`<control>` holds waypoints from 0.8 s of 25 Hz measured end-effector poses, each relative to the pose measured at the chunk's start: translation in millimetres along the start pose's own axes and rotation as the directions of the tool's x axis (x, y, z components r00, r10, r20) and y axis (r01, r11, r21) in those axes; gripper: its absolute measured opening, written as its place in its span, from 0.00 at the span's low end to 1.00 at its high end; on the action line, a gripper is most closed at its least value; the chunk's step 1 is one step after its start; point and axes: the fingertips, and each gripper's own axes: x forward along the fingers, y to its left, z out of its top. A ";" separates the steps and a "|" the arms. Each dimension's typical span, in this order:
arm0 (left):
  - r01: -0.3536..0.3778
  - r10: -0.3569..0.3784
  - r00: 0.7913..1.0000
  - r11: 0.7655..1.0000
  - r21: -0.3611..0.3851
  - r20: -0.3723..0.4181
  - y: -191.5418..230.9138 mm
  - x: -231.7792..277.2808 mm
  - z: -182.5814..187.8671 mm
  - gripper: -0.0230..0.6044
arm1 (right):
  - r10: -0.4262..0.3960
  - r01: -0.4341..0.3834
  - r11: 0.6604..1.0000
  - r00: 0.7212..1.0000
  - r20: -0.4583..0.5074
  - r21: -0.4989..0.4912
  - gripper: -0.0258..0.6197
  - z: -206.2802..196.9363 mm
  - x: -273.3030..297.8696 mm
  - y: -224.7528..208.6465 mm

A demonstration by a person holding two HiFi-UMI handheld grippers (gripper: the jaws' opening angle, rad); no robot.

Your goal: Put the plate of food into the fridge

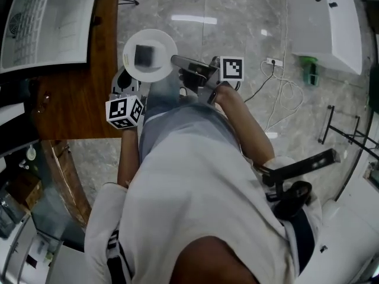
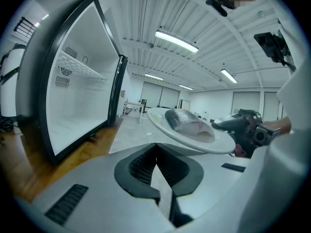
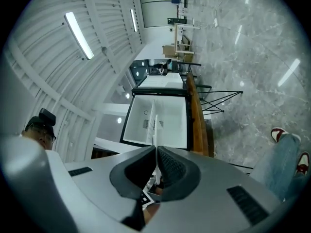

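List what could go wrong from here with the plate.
The right tool pinches the plate by its rim only; it could pivot or slip.
The plate looks tilted in the left gripper view, so the food might slide off.
The fridge shelf could catch the rim on entry.

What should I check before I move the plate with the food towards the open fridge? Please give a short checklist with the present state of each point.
1. Grip: the right gripper has its fingers shut on the rim of the round white plate: ok.
2. Food: the dark grey piece of food lies on the plate: ok.
3. Plate level: it looks tilted in the left gripper view, but the camera itself may be tilted: cannot tell.
4. Door: the black-framed white fridge stands open, with its white inside showing: ok.
5. Spare tool: the left gripper has its fingers together, holds nothing and is near the plate: ok.
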 end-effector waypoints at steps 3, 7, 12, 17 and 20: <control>-0.017 0.017 1.000 1.000 -0.015 0.021 9.5 28.8 19.8 0.06 | 0.012 -0.012 0.999 1.000 -0.010 0.032 0.08 31.5 17.1 0.3; -0.050 0.051 0.998 0.998 -0.030 0.025 39.4 101.2 60.0 0.07 | 0.016 -0.013 0.998 0.999 -0.042 0.064 0.08 116.0 58.0 -7.6; -0.132 0.137 0.988 0.989 -0.068 0.069 99.7 144.9 105.7 0.07 | 0.034 -0.028 0.998 0.993 -0.114 0.052 0.08 183.5 127.1 -12.0; -0.189 0.197 0.976 0.978 -0.086 0.097 136.8 176.8 149.4 0.07 | 0.071 -0.058 0.996 0.981 -0.180 0.075 0.08 234.2 185.8 0.2; -0.213 0.226 0.966 0.972 -0.103 0.130 157.0 189.8 170.9 0.07 | 0.094 -0.075 0.993 0.971 -0.220 0.093 0.08 253.1 217.7 5.7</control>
